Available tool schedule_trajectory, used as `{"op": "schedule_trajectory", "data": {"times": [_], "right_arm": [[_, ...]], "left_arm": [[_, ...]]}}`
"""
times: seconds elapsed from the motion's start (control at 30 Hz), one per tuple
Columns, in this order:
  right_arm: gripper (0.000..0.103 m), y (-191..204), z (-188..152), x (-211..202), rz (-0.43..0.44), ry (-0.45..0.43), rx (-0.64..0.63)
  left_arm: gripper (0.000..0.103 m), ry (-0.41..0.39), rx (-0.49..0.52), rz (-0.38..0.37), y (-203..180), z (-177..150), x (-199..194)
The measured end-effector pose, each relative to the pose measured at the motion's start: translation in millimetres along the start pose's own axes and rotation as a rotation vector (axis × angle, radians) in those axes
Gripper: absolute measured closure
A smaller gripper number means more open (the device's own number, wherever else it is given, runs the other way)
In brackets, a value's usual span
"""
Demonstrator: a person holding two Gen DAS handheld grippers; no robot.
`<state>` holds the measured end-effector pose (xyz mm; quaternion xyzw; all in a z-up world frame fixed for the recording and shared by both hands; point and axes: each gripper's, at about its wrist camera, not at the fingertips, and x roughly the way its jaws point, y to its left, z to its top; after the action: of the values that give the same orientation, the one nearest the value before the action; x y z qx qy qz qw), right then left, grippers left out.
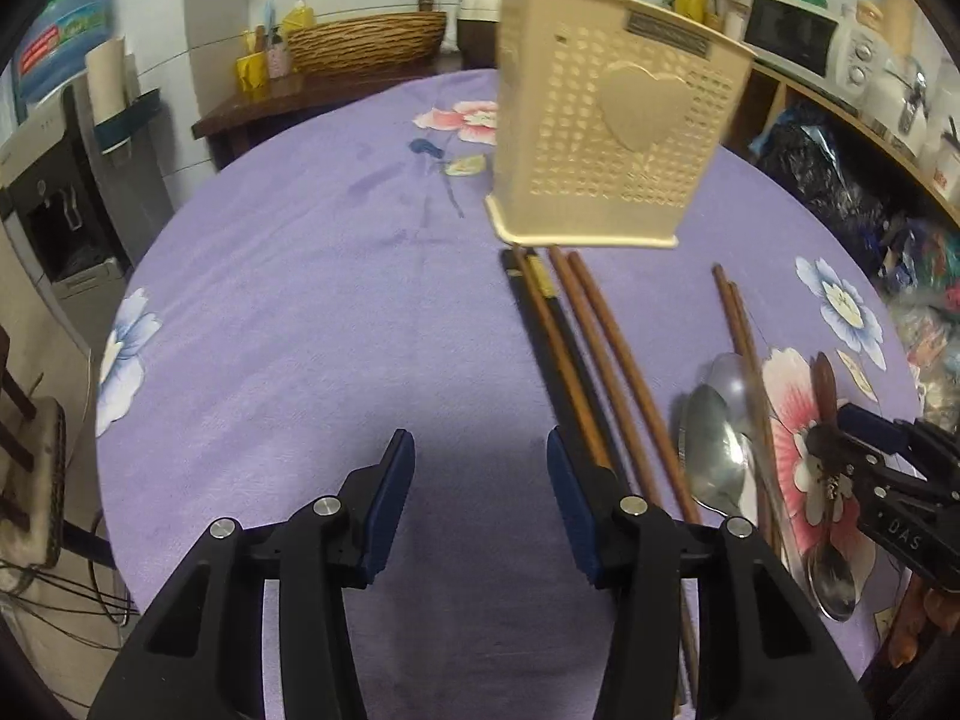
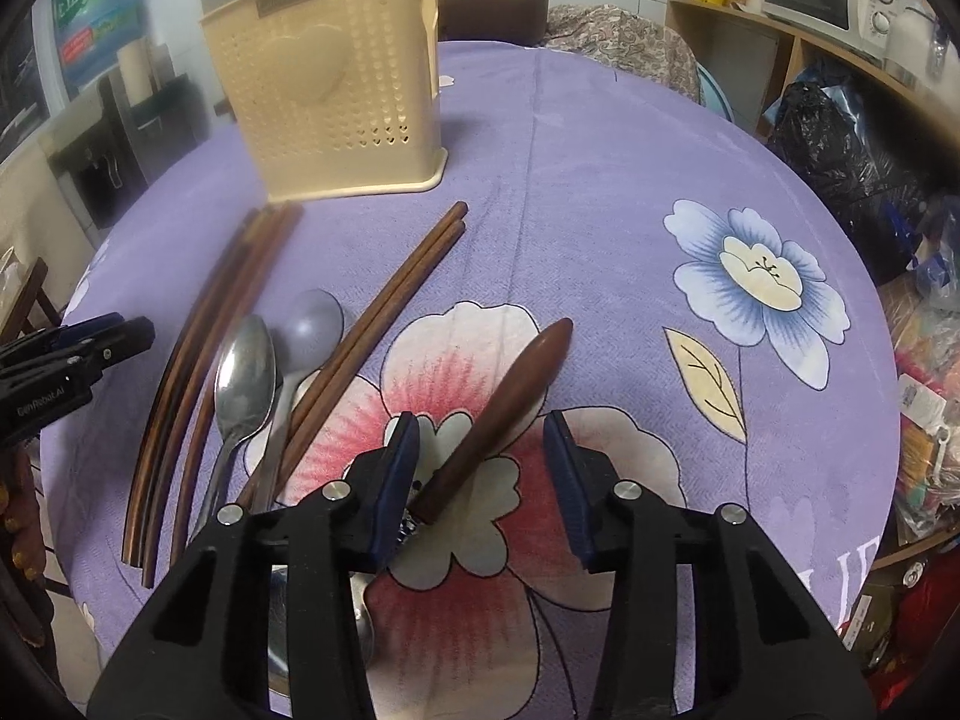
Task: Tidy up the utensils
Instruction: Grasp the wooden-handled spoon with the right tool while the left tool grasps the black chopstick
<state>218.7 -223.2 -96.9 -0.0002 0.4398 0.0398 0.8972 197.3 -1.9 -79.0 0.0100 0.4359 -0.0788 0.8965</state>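
Both pairs of fingers stand wide apart and hold nothing. Under them lies the round table with a purple flowered cloth (image 2: 600,192), the largest thing in view. At its far side stands the beige perforated holder (image 2: 336,90), upright, with a heart on its front. Just before the holder lie the chopsticks (image 1: 576,336), several brown ones and a dark one side by side; they run along the outer side of the right finger of the left gripper (image 1: 480,504), not between its fingers. Two metal spoons (image 2: 246,372) lie beside them. A brown wooden handle (image 2: 498,408) lies slanted between the fingers of the right gripper (image 2: 483,483), nearer to its left finger.
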Motion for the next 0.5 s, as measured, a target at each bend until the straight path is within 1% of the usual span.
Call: {"op": "schedule_trajectory", "data": {"times": [0.07,0.1,0.17,0.27,0.4,0.43,0.5], "right_arm": [[0.059,0.5,-0.5,-0.4,0.002,-0.002,0.002],[0.059,0.1,-0.8,-0.6,0.003,-0.003,0.003],[0.059,-0.2,-0.6,-0.7,0.002,-0.002,0.006],[0.059,0.9,0.5,0.8,-0.003,-0.004,0.004],[0.059,1.2,4.4,3.4,0.005,-0.002,0.004],[0.059,0.8,5.0,3.8,0.006,-0.002,0.001],[0.059,-3.1,7.3,5.0,0.003,0.000,-0.003]], "left_arm": [[0.056,0.017,0.003,-0.032,-6.1,-3.4,3.1],[0.056,0.011,0.003,-0.029,-9.1,-4.9,2.7],[0.056,0.004,0.018,0.003,-12.7,-4.2,2.7],[0.056,0.024,-0.002,-0.001,-13.2,-2.5,5.6],[0.054,0.009,0.071,0.062,-16.5,-2.7,11.1],[0.054,0.012,0.068,0.052,-12.2,-1.3,11.7],[0.054,0.024,0.057,0.060,0.0,3.9,13.9]]}}
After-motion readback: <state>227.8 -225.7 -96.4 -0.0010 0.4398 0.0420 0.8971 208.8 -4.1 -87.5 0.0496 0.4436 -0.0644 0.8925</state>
